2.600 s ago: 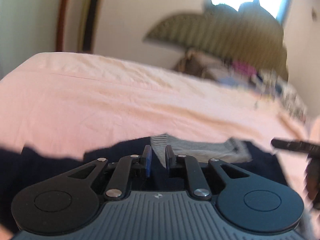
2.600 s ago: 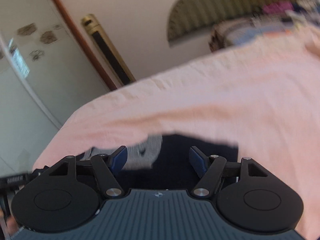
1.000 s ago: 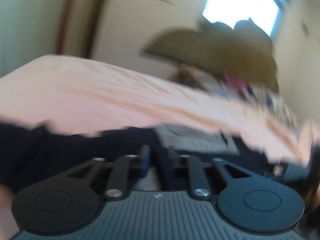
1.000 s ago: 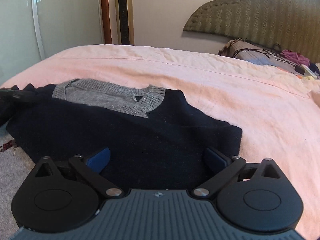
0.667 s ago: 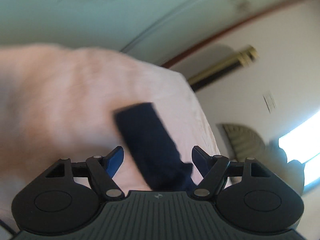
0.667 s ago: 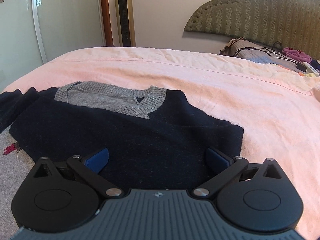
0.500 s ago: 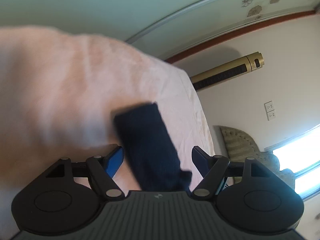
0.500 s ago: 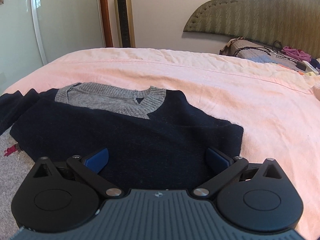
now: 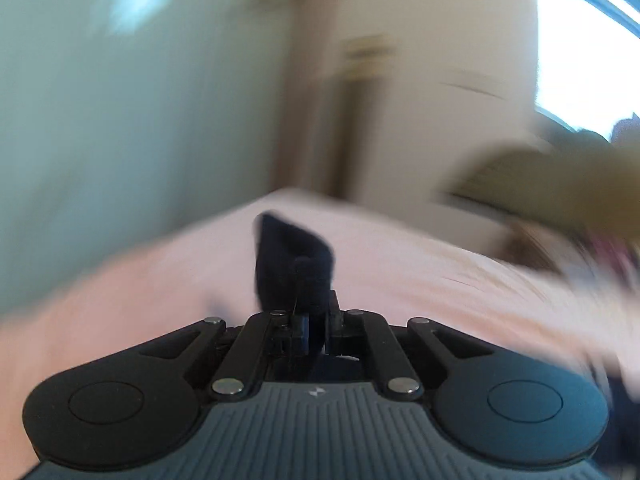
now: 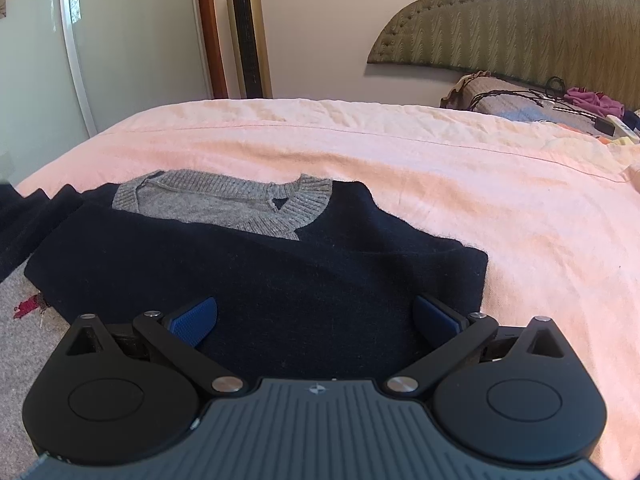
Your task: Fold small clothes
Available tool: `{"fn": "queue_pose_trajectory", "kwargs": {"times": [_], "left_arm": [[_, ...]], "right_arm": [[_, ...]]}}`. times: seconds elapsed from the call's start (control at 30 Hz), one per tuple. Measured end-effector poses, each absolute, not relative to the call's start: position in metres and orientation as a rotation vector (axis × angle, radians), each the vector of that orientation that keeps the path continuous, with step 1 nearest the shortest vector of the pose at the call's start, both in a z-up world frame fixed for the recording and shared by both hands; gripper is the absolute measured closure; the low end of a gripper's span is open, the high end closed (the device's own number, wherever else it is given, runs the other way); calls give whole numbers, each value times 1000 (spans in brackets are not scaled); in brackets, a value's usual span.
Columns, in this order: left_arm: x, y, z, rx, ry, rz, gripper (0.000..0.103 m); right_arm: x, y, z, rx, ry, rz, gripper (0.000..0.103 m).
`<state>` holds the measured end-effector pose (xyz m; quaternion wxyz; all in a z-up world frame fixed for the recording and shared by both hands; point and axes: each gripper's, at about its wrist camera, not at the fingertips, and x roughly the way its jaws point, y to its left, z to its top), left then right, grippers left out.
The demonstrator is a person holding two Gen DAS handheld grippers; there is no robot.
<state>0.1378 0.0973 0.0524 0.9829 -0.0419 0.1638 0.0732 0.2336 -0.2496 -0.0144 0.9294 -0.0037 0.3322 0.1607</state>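
Note:
A small navy sweater (image 10: 280,276) with a grey knit collar (image 10: 248,204) lies on the pink bed sheet (image 10: 460,168), one side folded in. My right gripper (image 10: 316,316) is open and empty, low over the sweater's near part. In the blurred left wrist view, my left gripper (image 9: 316,320) is shut on the navy sleeve (image 9: 292,264), whose cuff stands up above the jaws over the sheet (image 9: 400,280). In the right wrist view the sleeve (image 10: 28,220) runs off the left edge.
A padded headboard (image 10: 520,20) and a pile of clothes and cables (image 10: 560,104) are at the far right. A gold tower fan (image 10: 246,28) and a sliding door (image 10: 100,48) stand behind the bed. Grey carpet (image 10: 20,344) shows at lower left.
My left gripper closed on the navy sleeve and swung with it; its view is now motion-blurred. My right gripper stayed open and nearly still above the sweater.

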Motion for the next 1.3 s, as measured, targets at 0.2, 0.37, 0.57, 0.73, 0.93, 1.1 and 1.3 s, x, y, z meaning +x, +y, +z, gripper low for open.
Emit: {"fn": "queue_pose_trajectory", "kwargs": {"times": [0.2, 0.37, 0.57, 0.73, 0.93, 1.1, 1.3], "left_arm": [[98, -78, 2, 344, 424, -286, 97], [92, -96, -17, 487, 416, -232, 97], [92, -92, -12, 453, 353, -197, 97], [94, -94, -11, 469, 328, -213, 97], [95, -95, -12, 476, 313, -216, 97], [87, -75, -4, 395, 301, -287, 71], [80, -3, 13, 64, 263, -278, 15]], "right_arm": [[233, -255, -14, 36, 675, 340, 0], [234, -260, -13, 70, 673, 353, 0], [231, -266, 15, 480, 745, 447, 4], [246, -226, 1, 857, 987, 695, 6], [262, -188, -11, 804, 1098, 676, 60], [259, -190, 9, 742, 1004, 711, 91], [262, -247, 55, 646, 854, 669, 91]]}}
